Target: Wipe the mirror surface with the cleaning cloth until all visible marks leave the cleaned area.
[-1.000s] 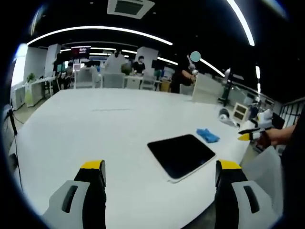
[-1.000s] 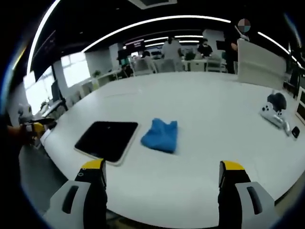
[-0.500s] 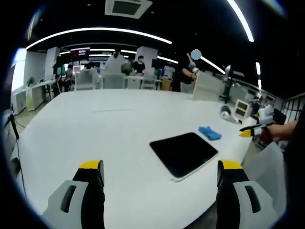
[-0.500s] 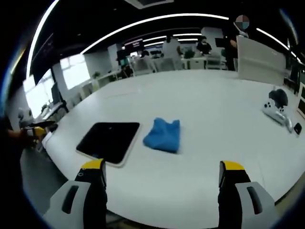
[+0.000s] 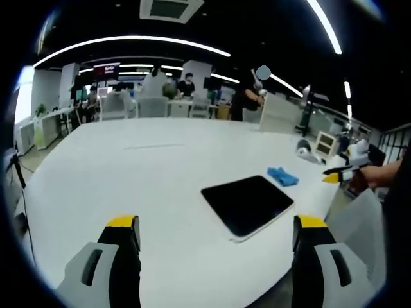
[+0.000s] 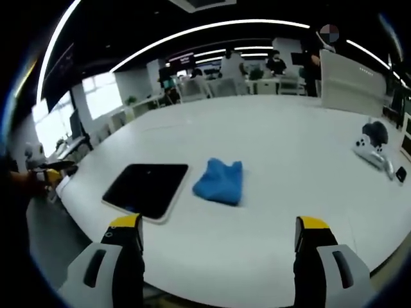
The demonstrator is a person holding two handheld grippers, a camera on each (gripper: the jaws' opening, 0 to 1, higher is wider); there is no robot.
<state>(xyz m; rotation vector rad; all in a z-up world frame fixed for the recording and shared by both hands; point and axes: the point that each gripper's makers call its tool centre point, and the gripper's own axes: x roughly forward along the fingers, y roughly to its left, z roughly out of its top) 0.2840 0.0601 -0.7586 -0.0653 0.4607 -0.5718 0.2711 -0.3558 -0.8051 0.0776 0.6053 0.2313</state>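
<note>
Blue and crumpled, the cleaning cloth [image 6: 219,181] lay on the white tabletop [image 6: 289,160] just beside the mirror [image 6: 146,188], on the side away from the near rounded edge; whether the two touched could not be told. The mirror itself, a dark square pane with a pale rim, sat flat close to that near edge, and in the left gripper view the same mirror [image 5: 247,205] showed with the cloth [image 5: 282,175] beyond its far corner.

Over the last second almost nothing had changed. Cloth and mirror kept their places; only the pictures drifted slightly, which was the cameras shifting with the hands. The left gripper [image 5: 215,263] and the right gripper [image 6: 218,260] both hung above the near edge with their yellow-tipped jaws spread wide apart and nothing between them, neither any closer to the cloth.

That suggested the task had not really begun: the cloth was ungrasped and no wiping had been done. Marks on the dark glass were too faint to make out. The right gripper faced the cloth more squarely and looked the likelier one to pick it up. Small white devices [image 6: 370,151] sat near the far right edge, well apart from the work.
</note>
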